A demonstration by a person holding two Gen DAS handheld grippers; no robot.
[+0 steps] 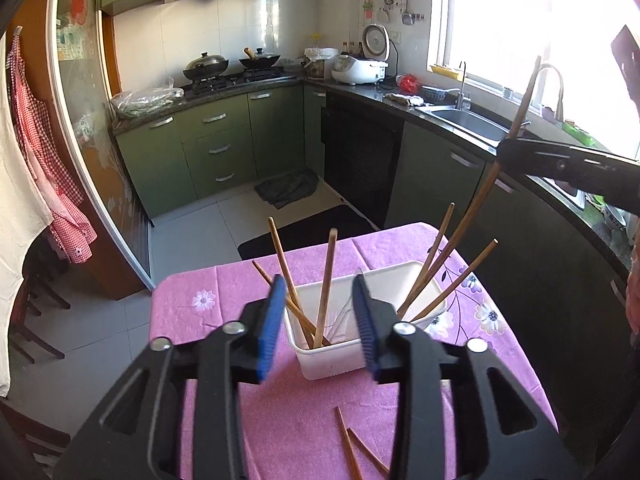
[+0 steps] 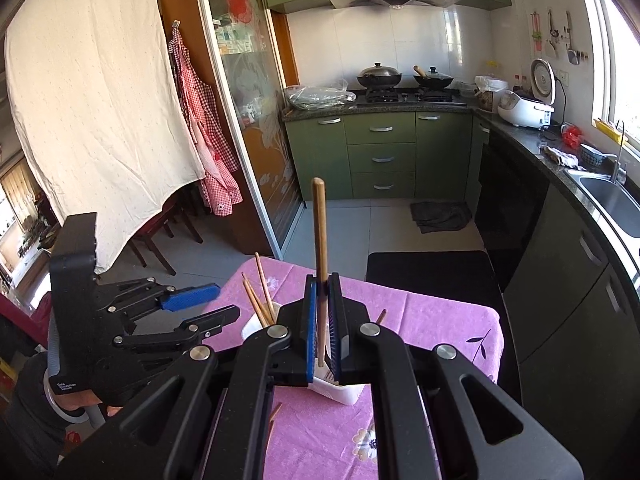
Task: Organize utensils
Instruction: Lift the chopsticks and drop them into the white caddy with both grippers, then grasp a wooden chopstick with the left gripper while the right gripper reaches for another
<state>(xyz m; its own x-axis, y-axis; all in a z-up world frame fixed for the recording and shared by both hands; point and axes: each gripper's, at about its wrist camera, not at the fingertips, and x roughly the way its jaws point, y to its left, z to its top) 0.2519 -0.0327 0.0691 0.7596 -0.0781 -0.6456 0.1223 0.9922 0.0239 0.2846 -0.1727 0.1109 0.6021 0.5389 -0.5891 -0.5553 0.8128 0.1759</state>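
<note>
Left wrist view, from left to right: the left tongs (image 1: 320, 328) stand wide and empty just before the white plastic bin (image 1: 340, 360), which sits on the desk (image 1: 192, 320) under a purple flowered cloth. Their place suggests readiness to steady the bin or take another stick. Several wooden chopsticks (image 1: 326, 288) lean inside the bin, fanned against its walls because the bin is shallow. Two loose chopsticks (image 1: 352, 448) lie on the cloth nearer the camera, not yet gathered. At the far right the right tongs (image 1: 508, 152) are clamped on a held chopstick (image 1: 468, 232), gripped near mid-length and slanting down so that its lower end enters the bin's right side.

Right wrist view confirms this: the narrow blue pads (image 2: 312, 320) pinch the stick upright over the bin, likely for a clean drop among the others.
</note>
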